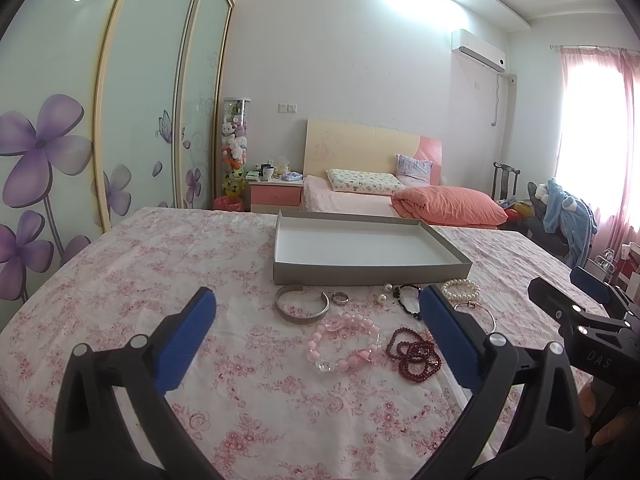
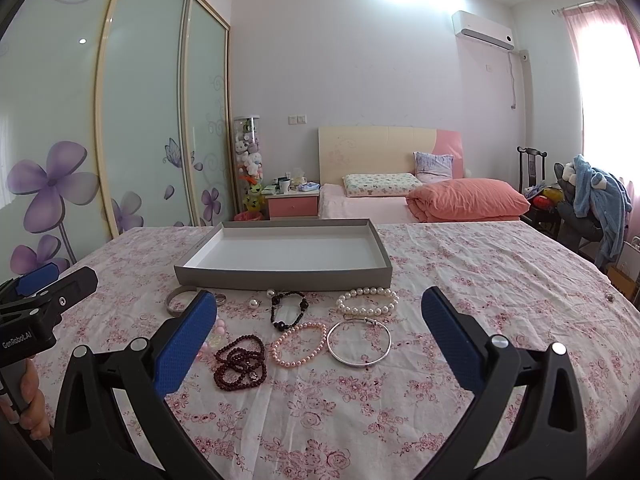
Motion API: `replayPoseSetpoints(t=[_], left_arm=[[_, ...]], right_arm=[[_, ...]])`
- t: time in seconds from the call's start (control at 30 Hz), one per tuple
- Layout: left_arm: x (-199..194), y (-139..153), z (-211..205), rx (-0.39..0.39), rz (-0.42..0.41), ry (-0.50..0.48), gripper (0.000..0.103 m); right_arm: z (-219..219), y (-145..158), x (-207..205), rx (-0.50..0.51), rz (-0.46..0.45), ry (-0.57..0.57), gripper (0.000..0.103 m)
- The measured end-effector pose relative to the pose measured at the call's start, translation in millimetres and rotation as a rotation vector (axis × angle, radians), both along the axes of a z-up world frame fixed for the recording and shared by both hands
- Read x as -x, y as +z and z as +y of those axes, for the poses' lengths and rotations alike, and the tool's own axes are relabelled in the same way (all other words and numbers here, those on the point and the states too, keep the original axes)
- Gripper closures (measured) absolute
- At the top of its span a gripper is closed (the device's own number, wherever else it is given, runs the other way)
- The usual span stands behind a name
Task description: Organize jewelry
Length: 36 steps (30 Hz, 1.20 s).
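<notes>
A: Where does the jewelry sit?

B: On the floral tablecloth (image 2: 460, 272), in a loose row just in front of the empty grey tray (image 2: 384, 276), toward the table's near edge. Nothing is in the tray yet.

A: And the tongs?

B: Both released. The left gripper (image 1: 318, 320) and right gripper (image 2: 318, 322) hang above the cloth with jaws spread wide, holding nothing.

A: What is easiest to take?

B: The 2 rigid pieces, probably: the silver cuff (image 1: 302, 304) and the thin silver bangle (image 2: 359, 343). Stiff, light, likely slippery; pinch across the band.

A: The beads?

B: The white pearl bracelet (image 2: 368, 301), pink pearl strand (image 2: 298, 344) and dark red bead coil (image 2: 241, 364) look limp. Grip 1 bead run and expect it to dangle. The small ring (image 1: 339, 298) is the fiddliest.
</notes>
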<state>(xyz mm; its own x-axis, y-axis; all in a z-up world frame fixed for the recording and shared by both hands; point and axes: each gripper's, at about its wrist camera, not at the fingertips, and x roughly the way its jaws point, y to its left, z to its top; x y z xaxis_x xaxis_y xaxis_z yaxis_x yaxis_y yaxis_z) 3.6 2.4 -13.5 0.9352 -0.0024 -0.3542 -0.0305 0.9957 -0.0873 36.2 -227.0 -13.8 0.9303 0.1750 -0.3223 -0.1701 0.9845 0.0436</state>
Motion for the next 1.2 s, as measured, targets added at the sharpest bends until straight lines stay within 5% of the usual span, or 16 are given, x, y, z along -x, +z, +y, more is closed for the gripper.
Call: replayPoseSetpoints(t=[0.9,1.2], left_arm=[[0,-10,-4,0.0,0.016,0.004,0.004],[-27,-22,2,0.005,0.164,0.012,0.004]], right_arm=[[-4,-9,-2,-0.001,0.019,-0.007,0.002],[-17,-27,-41,0.023,0.198,-0.069,0.002]])
